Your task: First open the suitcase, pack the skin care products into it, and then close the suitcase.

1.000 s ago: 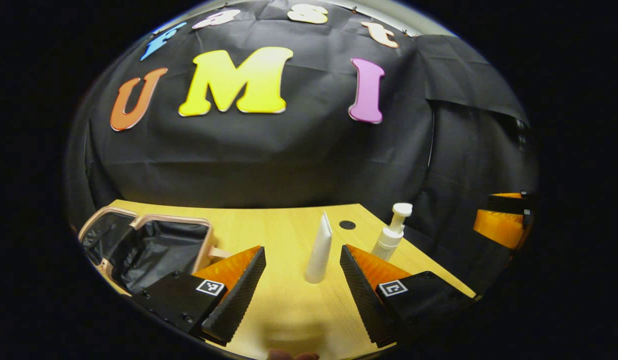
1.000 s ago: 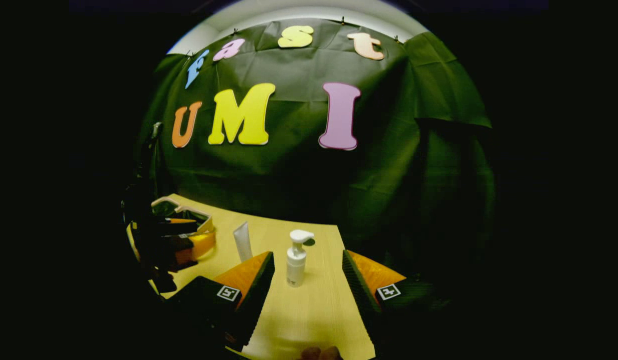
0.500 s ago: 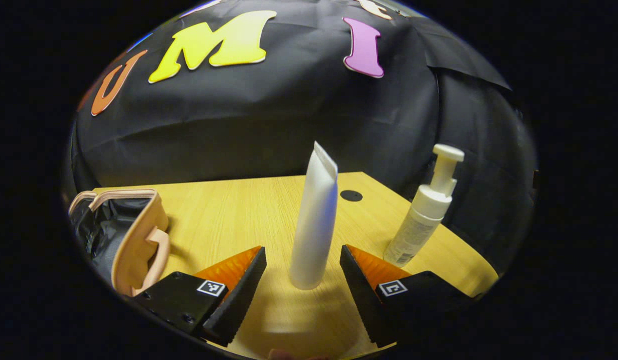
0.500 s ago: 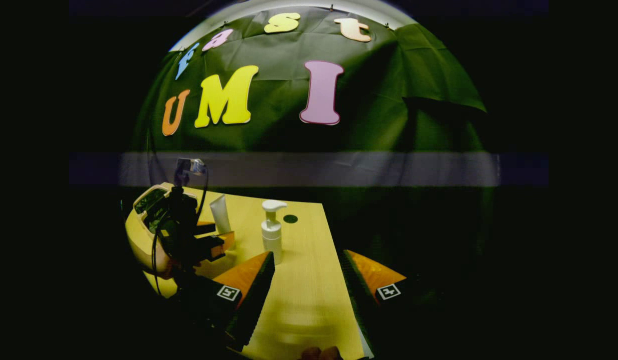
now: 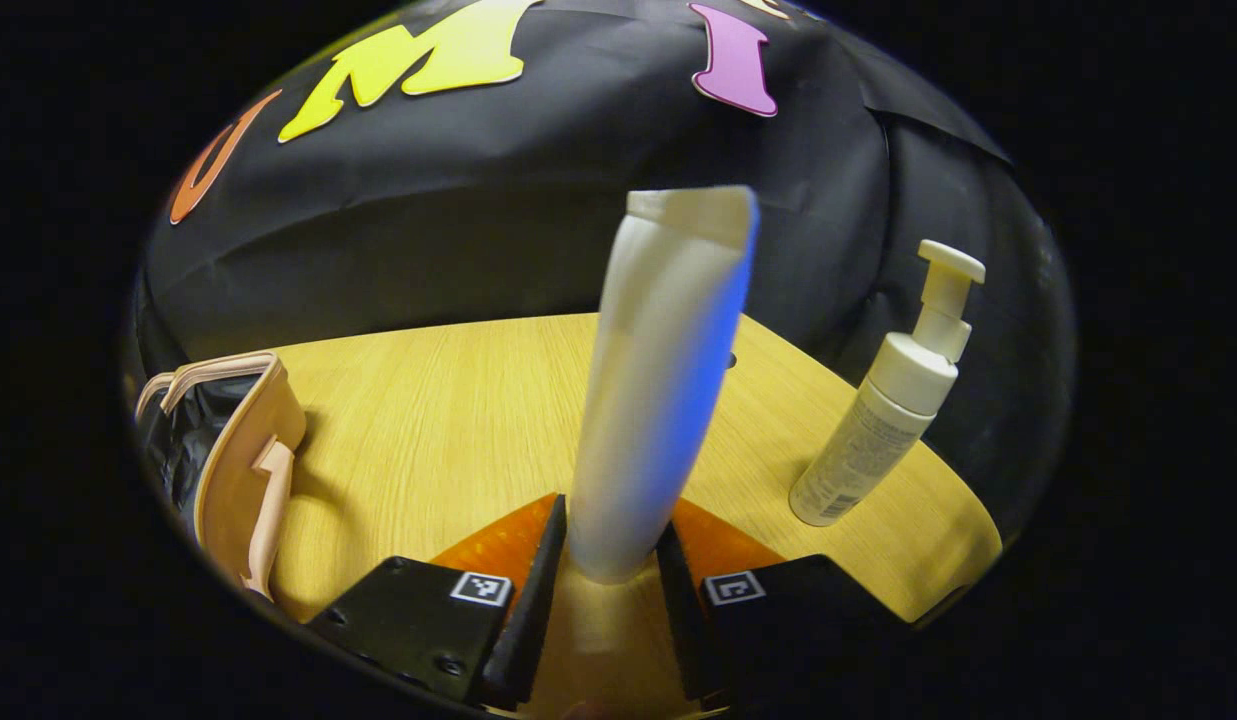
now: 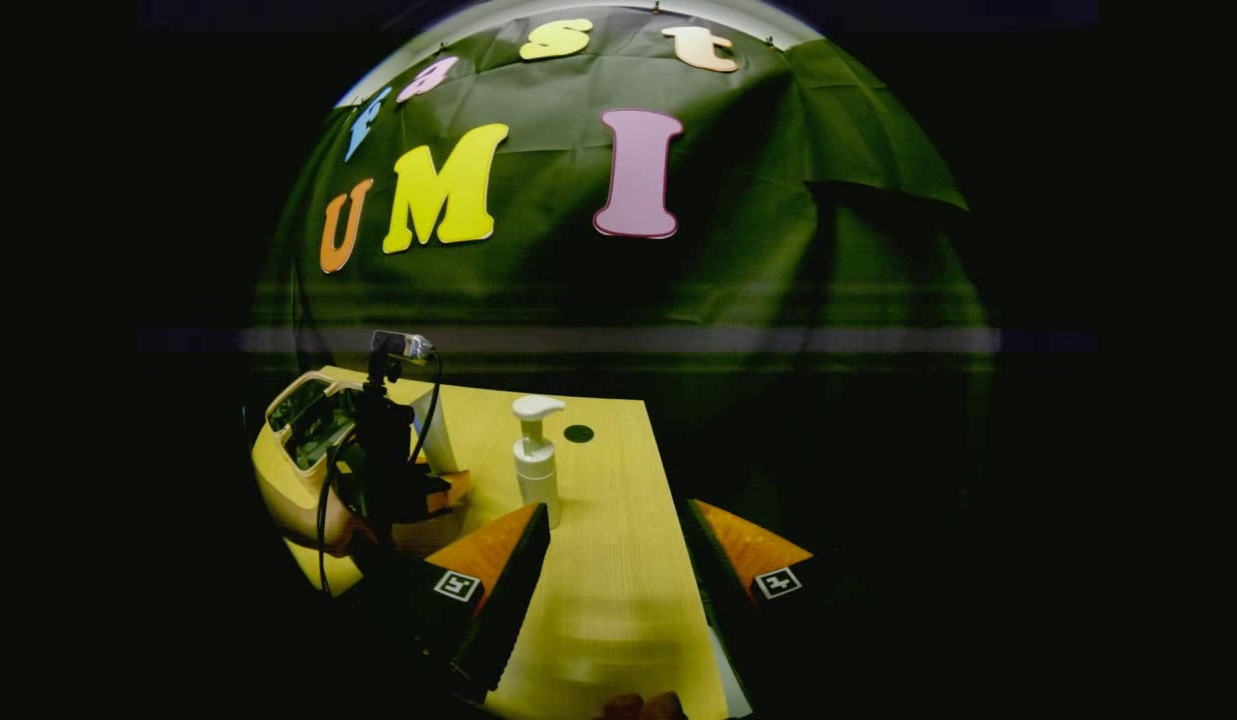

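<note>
A white tube [image 5: 663,380] stands upright on the wooden table [image 5: 438,420], and my left gripper [image 5: 610,528] is shut on its lower end. To its right stands a white pump bottle [image 5: 893,420]. The open suitcase [image 5: 228,450], beige with a black lining, lies at the left edge of the left gripper view. In the right gripper view my right gripper [image 6: 613,570] is open above the table with nothing between its fingers. The pump bottle [image 6: 536,465] stands just ahead of its left finger. Farther left are the left gripper [image 6: 388,470], the tube [image 6: 438,440] and the suitcase [image 6: 298,440].
A small round dark hole [image 6: 578,433] marks the table behind the pump bottle. The table's right edge [image 6: 668,520] runs close beside my right gripper. A cable [image 6: 323,500] hangs from the left gripper. The black cloth wall stands behind the table.
My left gripper has moved forward around the tube and shut on its base; it was open and short of it before. My right gripper has barely shifted and stays open.
</note>
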